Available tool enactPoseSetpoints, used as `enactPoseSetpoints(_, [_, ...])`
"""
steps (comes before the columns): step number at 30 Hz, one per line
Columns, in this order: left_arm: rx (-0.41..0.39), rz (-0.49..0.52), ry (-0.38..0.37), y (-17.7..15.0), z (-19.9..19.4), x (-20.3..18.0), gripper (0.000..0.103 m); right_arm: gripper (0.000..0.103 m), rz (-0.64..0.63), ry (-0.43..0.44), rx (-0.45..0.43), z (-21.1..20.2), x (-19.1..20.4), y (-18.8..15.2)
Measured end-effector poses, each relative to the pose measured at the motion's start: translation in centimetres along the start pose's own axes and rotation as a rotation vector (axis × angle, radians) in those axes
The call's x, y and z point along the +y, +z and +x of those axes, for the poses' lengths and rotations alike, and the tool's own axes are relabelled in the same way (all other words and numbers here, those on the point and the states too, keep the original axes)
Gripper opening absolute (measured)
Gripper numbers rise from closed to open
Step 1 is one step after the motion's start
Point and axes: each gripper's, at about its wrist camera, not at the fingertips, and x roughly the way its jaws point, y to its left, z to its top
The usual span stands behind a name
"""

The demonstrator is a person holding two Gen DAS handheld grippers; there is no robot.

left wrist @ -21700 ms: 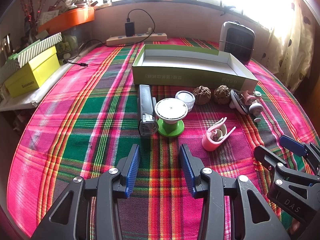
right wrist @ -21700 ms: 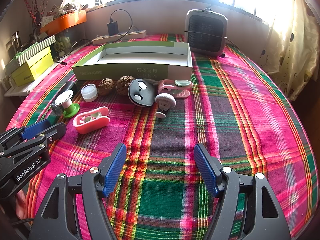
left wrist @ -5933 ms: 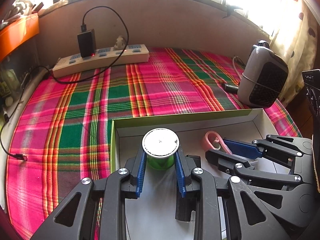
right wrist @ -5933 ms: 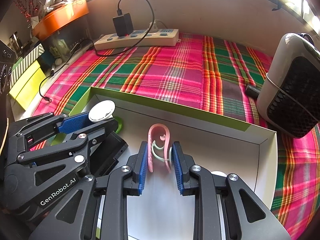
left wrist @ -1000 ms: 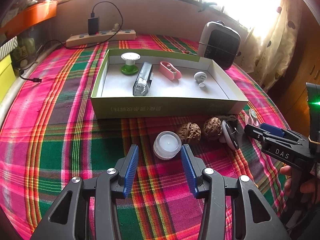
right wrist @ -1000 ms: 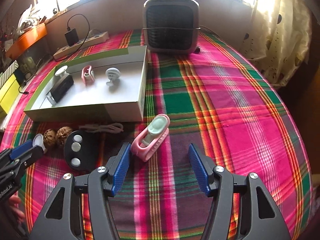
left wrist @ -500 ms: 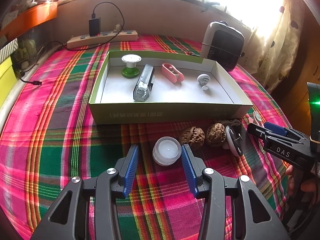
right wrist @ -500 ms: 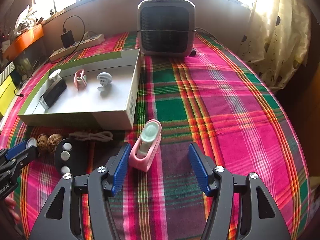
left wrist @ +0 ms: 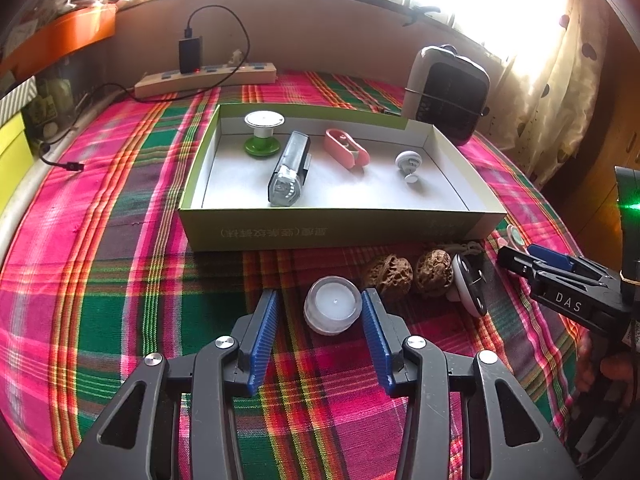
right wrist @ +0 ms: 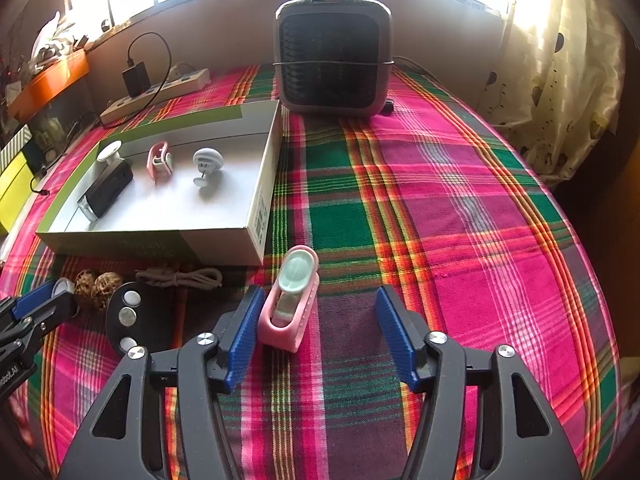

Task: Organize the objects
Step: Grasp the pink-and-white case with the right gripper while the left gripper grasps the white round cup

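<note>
Both spread wide, left gripper point(left wrist: 320, 332) straddles the candle point(left wrist: 333, 309), right gripper point(right wrist: 316, 330) the pink clip point(right wrist: 289, 308), unclamped.

Four items in one box point(left wrist: 332, 232) — two walnuts point(left wrist: 390, 276), one candle point(left wrist: 332, 310).

left gripper point(left wrist: 320, 336): black frame | ribbed blue fingers point(left wrist: 262, 336) | silver screws | right gripper point(right wrist: 320, 332): same

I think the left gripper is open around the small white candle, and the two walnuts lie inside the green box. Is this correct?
Not quite. The left gripper is open around the small white candle, but the two walnuts lie on the cloth outside the green box, in front of it, as the left wrist view shows.
</note>
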Motion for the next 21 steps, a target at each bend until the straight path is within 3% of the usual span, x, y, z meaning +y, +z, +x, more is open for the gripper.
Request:
enactPoseSetpoints(12, [-0.004, -0.016, 0.012, -0.06, -0.08, 0.59, 0.026, 0.037, 0.006, -0.007, -0.008, -0.18, -0.49, -0.08])
enactPoseSetpoints(21, [-0.005, -0.016, 0.012, -0.05, -0.07, 0.6, 0.026, 0.024, 0.001, 0.0, -0.01, -0.18, -0.5, -0.09])
